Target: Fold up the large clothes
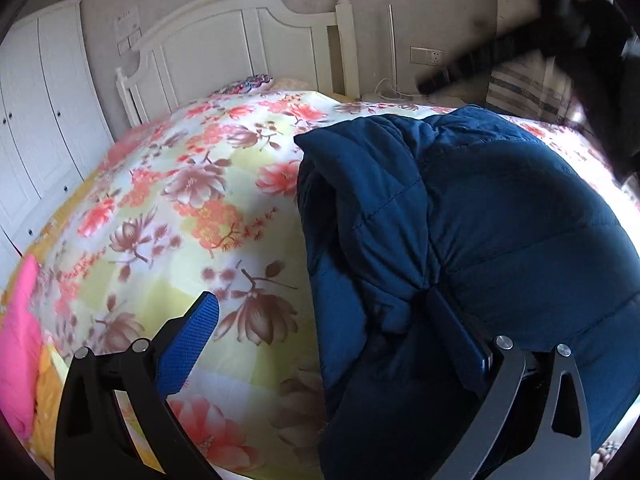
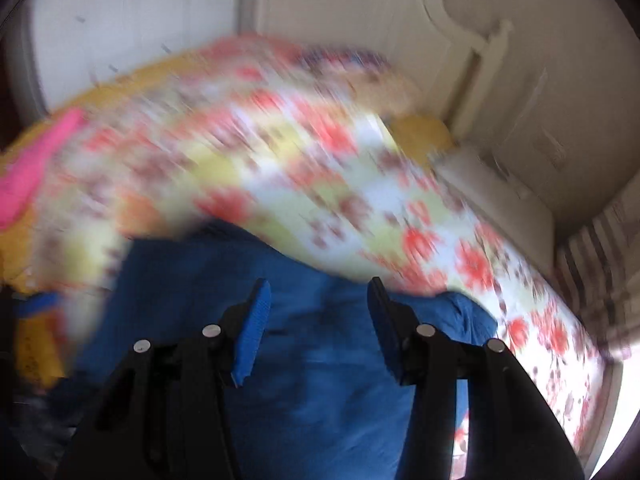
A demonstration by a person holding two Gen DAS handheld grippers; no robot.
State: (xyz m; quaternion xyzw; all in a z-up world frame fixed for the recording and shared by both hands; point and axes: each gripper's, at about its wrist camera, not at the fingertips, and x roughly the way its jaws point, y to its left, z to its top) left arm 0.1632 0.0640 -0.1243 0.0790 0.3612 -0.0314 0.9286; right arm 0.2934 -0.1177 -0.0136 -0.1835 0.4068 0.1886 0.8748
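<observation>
A dark blue padded jacket (image 1: 500, 216) lies bunched on the floral quilt (image 1: 180, 200), filling the right half of the left wrist view. My left gripper (image 1: 320, 296) is open wide at the jacket's left edge. Its left pad (image 1: 192, 344) hangs free over the quilt, while its right finger (image 1: 456, 328) is tucked against a fold of the jacket. The right wrist view is blurred. In it my right gripper (image 2: 318, 288) is open just above the blue jacket (image 2: 320, 380), with nothing pinched between its pads.
A white headboard (image 1: 224, 40) and a white wardrobe (image 1: 40, 120) stand behind the bed. A pink garment (image 1: 18, 340) lies at the quilt's left edge. Striped fabric (image 1: 520, 92) sits at the far right. A dark blurred shape (image 1: 540, 40) crosses the upper right corner.
</observation>
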